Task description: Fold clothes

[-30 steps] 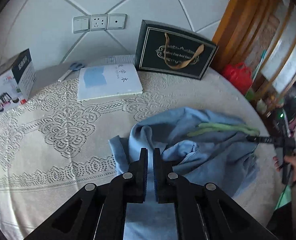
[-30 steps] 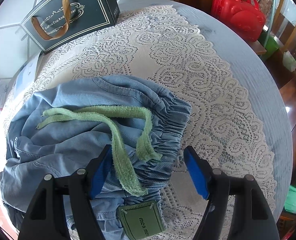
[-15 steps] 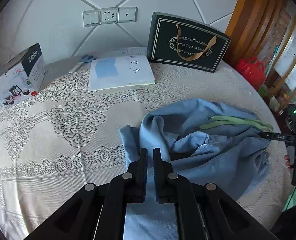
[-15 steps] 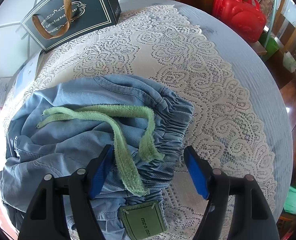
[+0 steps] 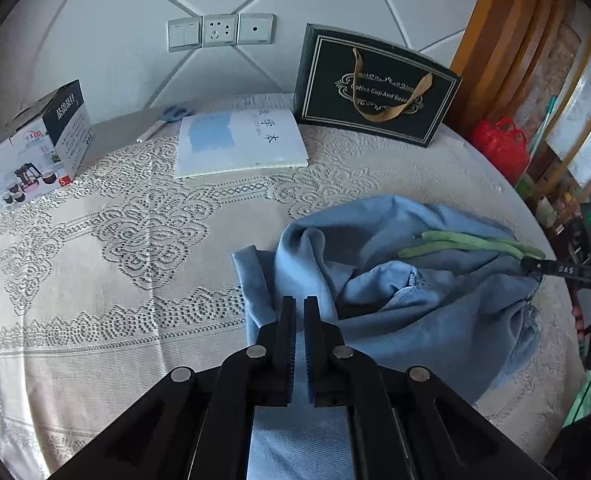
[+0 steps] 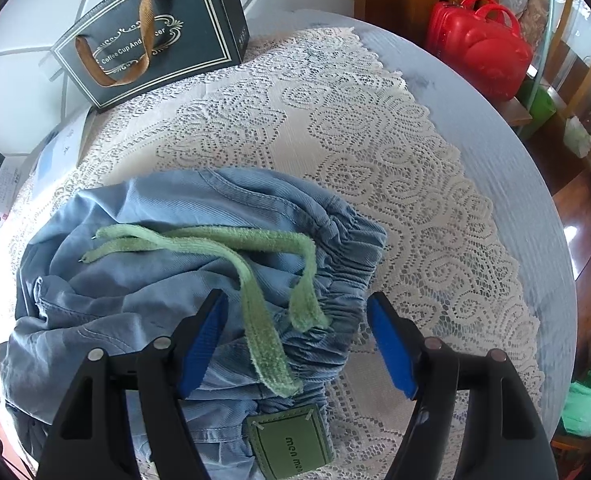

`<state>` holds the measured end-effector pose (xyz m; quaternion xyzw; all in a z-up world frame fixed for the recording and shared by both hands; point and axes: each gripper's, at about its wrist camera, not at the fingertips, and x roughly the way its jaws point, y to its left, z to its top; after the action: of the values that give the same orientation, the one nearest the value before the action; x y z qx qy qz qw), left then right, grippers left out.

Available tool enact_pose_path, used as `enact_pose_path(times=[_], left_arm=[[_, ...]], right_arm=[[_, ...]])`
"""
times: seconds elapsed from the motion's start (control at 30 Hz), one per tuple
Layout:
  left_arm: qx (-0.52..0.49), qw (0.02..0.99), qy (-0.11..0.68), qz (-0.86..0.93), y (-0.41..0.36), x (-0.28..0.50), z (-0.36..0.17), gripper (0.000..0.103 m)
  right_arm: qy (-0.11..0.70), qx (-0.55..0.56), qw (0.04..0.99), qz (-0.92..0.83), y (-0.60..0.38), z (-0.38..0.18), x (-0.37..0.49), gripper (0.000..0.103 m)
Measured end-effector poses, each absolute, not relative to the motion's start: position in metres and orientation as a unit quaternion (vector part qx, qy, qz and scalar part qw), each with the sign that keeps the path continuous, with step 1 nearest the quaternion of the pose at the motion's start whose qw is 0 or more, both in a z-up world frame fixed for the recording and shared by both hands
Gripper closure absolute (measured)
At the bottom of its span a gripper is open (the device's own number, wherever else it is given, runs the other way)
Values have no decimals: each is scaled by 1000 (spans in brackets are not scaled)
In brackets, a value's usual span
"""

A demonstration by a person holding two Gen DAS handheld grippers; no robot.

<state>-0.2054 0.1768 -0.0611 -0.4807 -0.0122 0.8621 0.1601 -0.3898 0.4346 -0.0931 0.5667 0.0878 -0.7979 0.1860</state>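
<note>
Left gripper [image 5: 299,308] is pinched nearly closed on a strip of the blue trousers [image 5: 395,280], likely a leg end drawn toward the table's near edge so the cloth can be straightened. Those trousers lie rumpled in a heap on the lace tablecloth [image 5: 115,240], not yet flat or folded. Right gripper [image 6: 295,324] stands wide apart over the gathered waistband [image 6: 335,252], gripping nothing, seemingly placed to take that end. Green drawstring [image 6: 255,312] trails loose across the waistband between its jaws.

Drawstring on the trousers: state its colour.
The drawstring is light green against the blue trousers; the right wrist view shows it best.
</note>
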Motion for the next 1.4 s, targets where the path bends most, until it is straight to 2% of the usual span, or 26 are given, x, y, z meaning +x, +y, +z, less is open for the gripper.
enact_pose_path(times=[0.17,0.3,0.47,0.57,0.93,1.3,1.37,1.4], left_arm=[[-524,156,-17,837,176,-218,-78,98],[-511,155,-19,846,175,-216,-77,98],[-459,130,26,878,178,-205,-64,99],[-468,143,9,872,176,-209,-65,99],[-521,135,12,843,179,-235,-95,97],[-574,94,12,813,168,-257,-148,96],[-574,98,1,813,163,-255,-149,96],[-574,101,-5,813,161,-254,-149,96]], right_arm=[[87,571,184,-795,437,-98,-391,31],[89,571,185,-795,437,-99,-390,31],[88,569,185,-797,437,-98,-391,31],[87,567,185,-798,436,-96,-391,31],[97,564,188,-798,433,-93,-390,31],[85,565,186,-799,434,-92,-399,31],[80,564,184,-801,433,-91,-403,27],[79,564,182,-802,432,-91,-406,19]])
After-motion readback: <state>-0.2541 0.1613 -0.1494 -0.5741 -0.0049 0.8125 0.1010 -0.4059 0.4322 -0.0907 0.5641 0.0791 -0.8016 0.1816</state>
